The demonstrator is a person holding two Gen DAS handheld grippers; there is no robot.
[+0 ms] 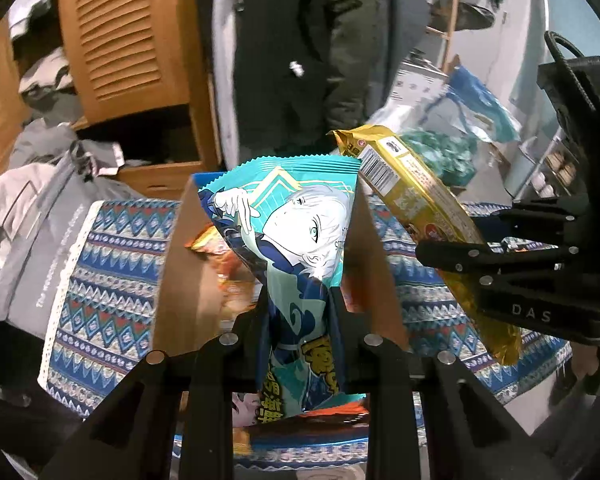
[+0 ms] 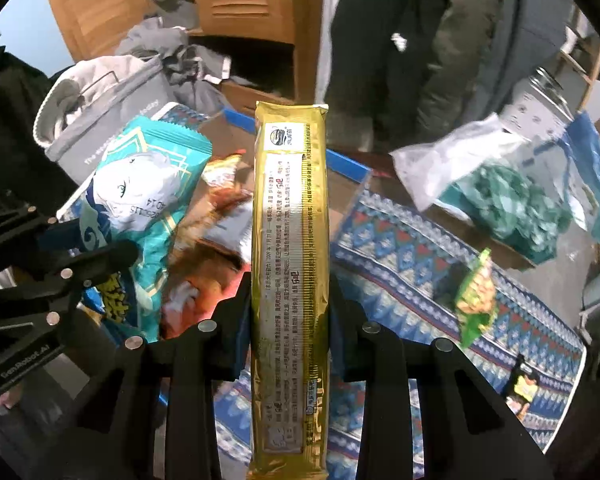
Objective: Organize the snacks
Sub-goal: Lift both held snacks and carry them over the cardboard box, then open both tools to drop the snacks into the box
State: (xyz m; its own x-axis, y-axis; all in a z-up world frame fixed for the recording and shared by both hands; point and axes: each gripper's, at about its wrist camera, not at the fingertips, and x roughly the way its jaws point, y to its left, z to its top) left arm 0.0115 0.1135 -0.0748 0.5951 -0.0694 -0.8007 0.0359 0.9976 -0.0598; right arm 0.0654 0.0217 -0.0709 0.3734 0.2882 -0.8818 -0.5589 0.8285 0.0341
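Left claw [image 1: 300, 320] pinches glossy teal packet [image 1: 288, 236]; right claw [image 2: 288, 312] clamps long gold-foil packet [image 2: 290, 264].

Black plastic fingers [image 1: 216, 380] studded with silver screws are being shown; "DAS" lettering marks the right gripper [image 1: 452, 256].

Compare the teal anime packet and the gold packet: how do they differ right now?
The teal packet is printed with a white-haired anime figure; the gold packet shows dense text and, in the left wrist view, a barcode. The teal packet flares wide above its pinched waist; the gold packet is long and narrow. The left gripper holds the teal packet over the cardboard box, the right gripper the gold one. Both are clamped mid-body, off the cloth.
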